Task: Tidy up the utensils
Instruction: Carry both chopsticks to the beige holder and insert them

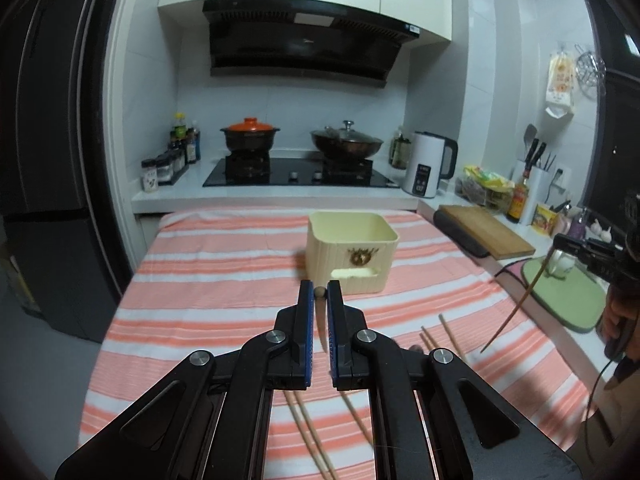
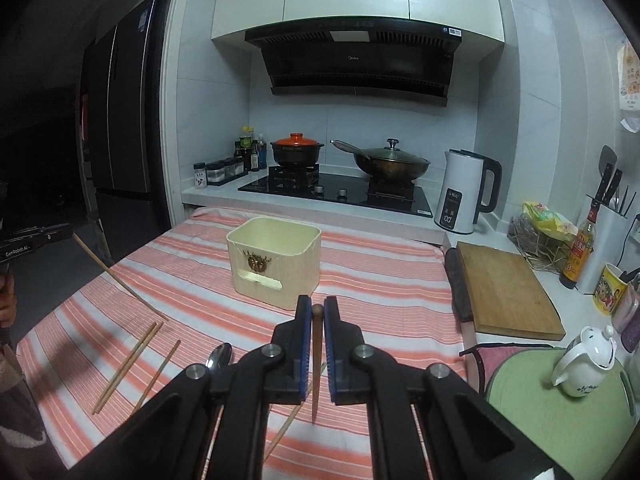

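Your left gripper (image 1: pixel 319 294) is raised above the striped cloth (image 1: pixel 208 280), angled slightly downward, jaws clenched on one light chopstick (image 2: pixel 120 280) that slants down to the cloth. Your right gripper (image 2: pixel 317 309) holds the same pose, clamped on a dark chopstick (image 2: pixel 315 364) hanging tip-down. The cream utensil box (image 1: pixel 352 256) stands upright ahead of both. Loose chopsticks (image 2: pixel 132 364) and a spoon (image 2: pixel 219 356) lie on the cloth. Legible writing: "GenRobot.AI" on the left gripper, "Midea" on the range hood (image 2: pixel 354 58).
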Available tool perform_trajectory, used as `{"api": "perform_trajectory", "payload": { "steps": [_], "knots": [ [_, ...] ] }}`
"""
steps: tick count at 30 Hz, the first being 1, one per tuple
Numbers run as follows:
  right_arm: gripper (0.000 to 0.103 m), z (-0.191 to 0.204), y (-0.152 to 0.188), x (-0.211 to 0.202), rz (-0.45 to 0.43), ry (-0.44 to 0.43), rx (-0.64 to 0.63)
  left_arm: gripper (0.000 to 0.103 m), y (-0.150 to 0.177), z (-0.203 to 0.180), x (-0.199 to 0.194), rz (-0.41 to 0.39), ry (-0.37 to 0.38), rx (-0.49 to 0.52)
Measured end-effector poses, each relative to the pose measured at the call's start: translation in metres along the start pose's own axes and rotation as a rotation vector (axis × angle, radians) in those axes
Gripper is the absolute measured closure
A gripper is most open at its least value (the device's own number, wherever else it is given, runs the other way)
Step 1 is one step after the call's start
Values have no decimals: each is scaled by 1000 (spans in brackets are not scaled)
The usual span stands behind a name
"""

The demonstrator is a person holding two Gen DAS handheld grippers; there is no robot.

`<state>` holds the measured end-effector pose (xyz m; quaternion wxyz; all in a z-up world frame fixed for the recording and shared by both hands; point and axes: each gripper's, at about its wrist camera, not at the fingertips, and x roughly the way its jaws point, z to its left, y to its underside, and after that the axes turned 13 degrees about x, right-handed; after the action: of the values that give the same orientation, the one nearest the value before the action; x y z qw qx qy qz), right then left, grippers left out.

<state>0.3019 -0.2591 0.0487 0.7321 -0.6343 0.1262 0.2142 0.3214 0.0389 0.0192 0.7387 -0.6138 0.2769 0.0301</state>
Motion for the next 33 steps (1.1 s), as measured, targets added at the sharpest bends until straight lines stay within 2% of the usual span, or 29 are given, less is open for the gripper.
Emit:
{"api": "perform_trajectory", "payload": {
  "steps": [8,14,18,25,29,33],
  "knots": [
    [97,18,-27,-16,-38,-63,18,99,-33,-20,-1,34,78,16],
    [97,37,-49,-6,-63,-98,19,99,-58,-24,9,49,93,43],
    [97,48,-68,9,-81,-117,26,99,-85,-21,16,29,89,57],
    [97,65,-110,46,-151,-124,41,99,-140,-13,40,-31,39,89],
    [97,70,-133,71,-204,-116,57,99,-157,-1,69,-44,26,54],
    [97,76,-145,99,-249,-95,57,99,-160,14,104,-37,26,-5]
  ]
}}
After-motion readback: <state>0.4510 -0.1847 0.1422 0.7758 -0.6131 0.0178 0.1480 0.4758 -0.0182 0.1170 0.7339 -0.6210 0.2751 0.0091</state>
